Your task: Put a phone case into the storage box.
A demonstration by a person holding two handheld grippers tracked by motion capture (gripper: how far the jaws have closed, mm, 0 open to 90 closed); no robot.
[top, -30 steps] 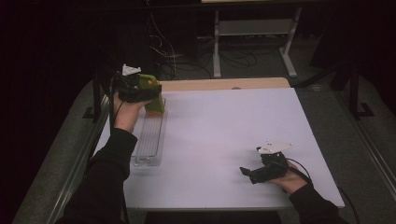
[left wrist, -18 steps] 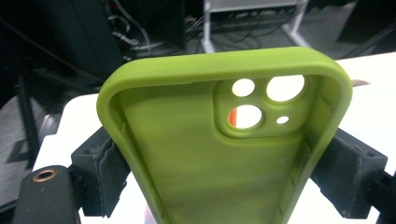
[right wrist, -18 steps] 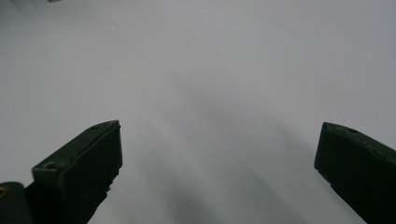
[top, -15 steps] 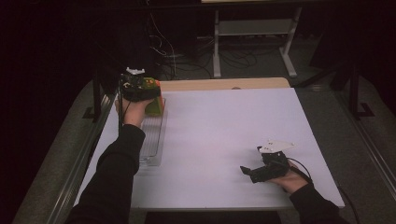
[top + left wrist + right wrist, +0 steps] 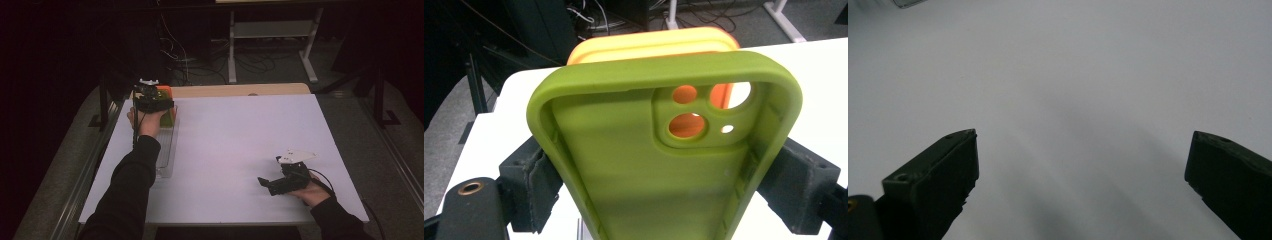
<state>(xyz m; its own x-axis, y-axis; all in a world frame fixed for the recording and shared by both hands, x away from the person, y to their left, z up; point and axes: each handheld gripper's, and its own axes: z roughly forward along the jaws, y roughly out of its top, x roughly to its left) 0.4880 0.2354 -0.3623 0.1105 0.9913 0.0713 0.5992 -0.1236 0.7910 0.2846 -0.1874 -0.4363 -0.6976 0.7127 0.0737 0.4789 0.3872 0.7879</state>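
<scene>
Gripping an olive-green soft silicone phone case (image 5: 634, 165) by its two long edges, left gripper (image 5: 664, 180) sits at the far end of the clear plastic tray (image 5: 166, 157).
Orange phone case (image 5: 649, 42) stands just behind the green one. Right gripper (image 5: 267, 184) rests well right of tray on white table (image 5: 240, 140), jaws wide, nothing between.

My left gripper (image 5: 664, 170) squeezes a green phone case (image 5: 659, 165), soft matt rubbery stuff, smooth inside. Behind it, an orange case (image 5: 649, 42), same dull silicone look. My jaw pads are black, rough-edged plastic. The table (image 5: 1073, 75) looks matt white and smooth; the clear tray (image 5: 165, 155) is glossy plastic.
</scene>
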